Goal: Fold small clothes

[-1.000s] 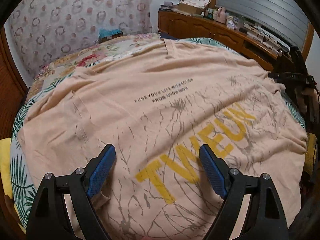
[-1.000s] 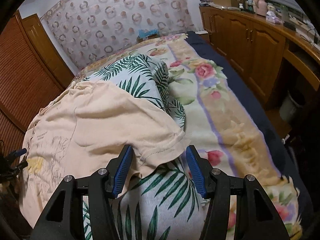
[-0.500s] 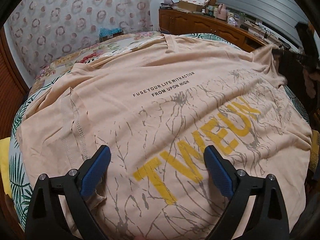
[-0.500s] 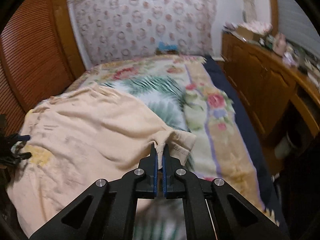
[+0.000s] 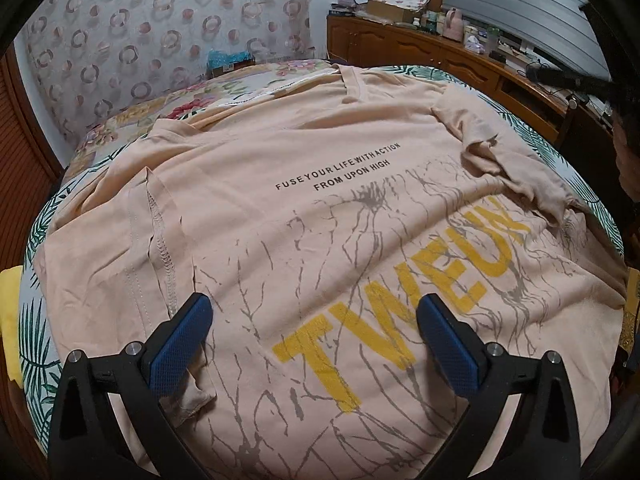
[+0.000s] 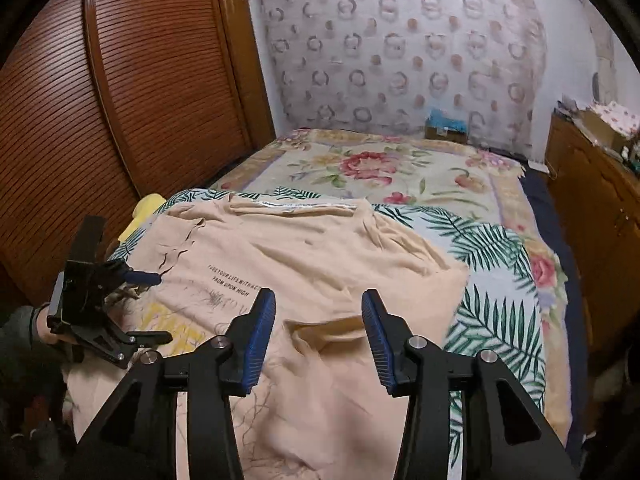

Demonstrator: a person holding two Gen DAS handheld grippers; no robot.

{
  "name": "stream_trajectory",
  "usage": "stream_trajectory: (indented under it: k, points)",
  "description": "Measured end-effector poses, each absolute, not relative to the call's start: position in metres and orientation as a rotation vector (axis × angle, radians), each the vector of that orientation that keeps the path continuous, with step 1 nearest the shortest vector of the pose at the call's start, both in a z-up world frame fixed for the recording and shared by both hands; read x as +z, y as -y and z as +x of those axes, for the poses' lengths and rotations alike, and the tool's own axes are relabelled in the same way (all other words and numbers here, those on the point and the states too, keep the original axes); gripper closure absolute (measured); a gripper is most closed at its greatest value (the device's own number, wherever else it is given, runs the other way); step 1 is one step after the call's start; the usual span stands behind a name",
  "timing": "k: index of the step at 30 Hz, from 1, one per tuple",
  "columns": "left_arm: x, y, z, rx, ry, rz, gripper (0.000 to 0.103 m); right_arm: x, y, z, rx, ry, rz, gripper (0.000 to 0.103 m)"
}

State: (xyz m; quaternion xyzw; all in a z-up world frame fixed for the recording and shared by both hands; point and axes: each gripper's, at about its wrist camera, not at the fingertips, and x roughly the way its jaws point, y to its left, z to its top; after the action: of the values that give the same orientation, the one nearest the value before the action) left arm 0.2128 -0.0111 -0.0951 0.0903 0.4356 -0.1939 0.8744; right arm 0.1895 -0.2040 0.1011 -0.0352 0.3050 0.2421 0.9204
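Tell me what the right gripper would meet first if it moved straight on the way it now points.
Most likely the shirt. The right gripper is open and empty, and peach cloth fills the gap between its fingers; depth there is unclear.

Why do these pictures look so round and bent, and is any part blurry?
Both views are fisheye, with dark corners. Left wrist view: the T-shirt bulges like a dome but its print is sharp. Right wrist view: the cloth near the right gripper is smeared, and the wardrobe door curves.
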Motion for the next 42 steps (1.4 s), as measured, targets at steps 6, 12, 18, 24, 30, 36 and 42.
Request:
stream_trajectory:
  k: [6, 12, 18, 24, 30, 36, 42]
  points:
    - [-0.095, 0.011, 0.213, -0.407, -0.91, 0.189, 0.0, 0.074, 0.22, 0.178, 0.426, -0.717, -0.073, 0.056]
    - [-0.095, 0.011, 0.212, -0.403, -0.909, 0.189, 0.0, 0.061, 0.19, 0.216, 0.471, -0.789, -0.047, 0.056]
    - [-0.089, 0.001, 0.208, -0.382, -0.883, 0.163, 0.0, 0.048, 0.163, 0.263, 0.477, -0.862, -0.047, 0.07]
    - [-0.073, -0.028, 0.203, -0.335, -0.84, 0.107, 0.0, 0.066, 0.134, 0.287, 0.631, -0.807, -0.01, 0.09]
    - [-0.055, -0.066, 0.206, -0.275, -0.791, 0.054, 0.0, 0.073, 0.129, 0.297, 0.649, -0.758, -0.032, 0.048]
    - [-0.05, -0.102, 0.224, -0.208, -0.772, 0.024, 0.0, 0.068, 0.157, 0.294, 0.487, -0.731, -0.104, 0.048]
    - [-0.066, -0.141, 0.254, -0.158, -0.821, -0.039, 0.016, 0.062, 0.185, 0.294, 0.348, -0.719, -0.155, 0.039]
